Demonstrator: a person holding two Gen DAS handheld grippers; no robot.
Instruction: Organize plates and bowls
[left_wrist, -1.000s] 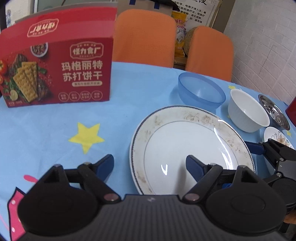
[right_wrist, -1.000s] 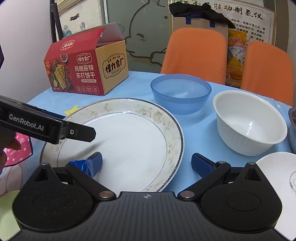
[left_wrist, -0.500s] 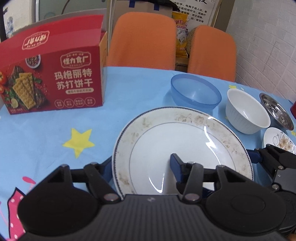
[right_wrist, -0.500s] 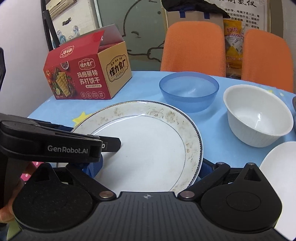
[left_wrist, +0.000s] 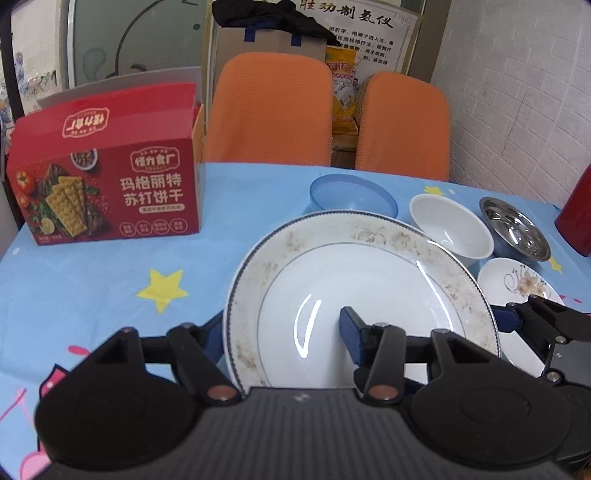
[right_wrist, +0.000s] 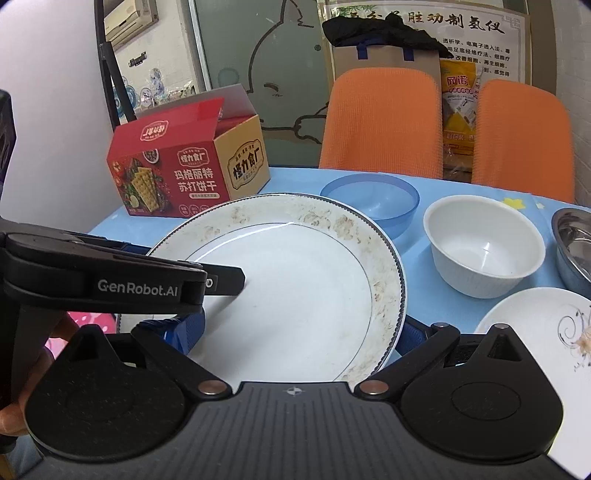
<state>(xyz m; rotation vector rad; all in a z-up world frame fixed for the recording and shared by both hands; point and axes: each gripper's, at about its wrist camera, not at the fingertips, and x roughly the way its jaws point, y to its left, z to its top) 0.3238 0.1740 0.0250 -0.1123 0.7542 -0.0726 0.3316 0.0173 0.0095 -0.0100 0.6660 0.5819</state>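
A large white plate (left_wrist: 369, 280) with a brown-flecked rim is lifted off the blue table and tilted; it also shows in the right wrist view (right_wrist: 295, 280). My left gripper (left_wrist: 284, 328) is shut on its near left rim, one finger under, one on top. My right gripper (right_wrist: 295, 332) is shut on its near right rim. Behind it stand a blue bowl (left_wrist: 351, 195), a white bowl (left_wrist: 450, 225), a steel bowl (left_wrist: 513, 229) and a small flowered plate (left_wrist: 517, 284).
A red cracker box (left_wrist: 107, 177) stands open at the back left of the table (left_wrist: 92, 288). Two orange chairs (left_wrist: 273, 110) stand behind the table. A red object (left_wrist: 576, 218) sits at the far right edge.
Both grippers closed on the plate's near rim and lifted it; the plate rose and tilted, and both cameras moved up and back.
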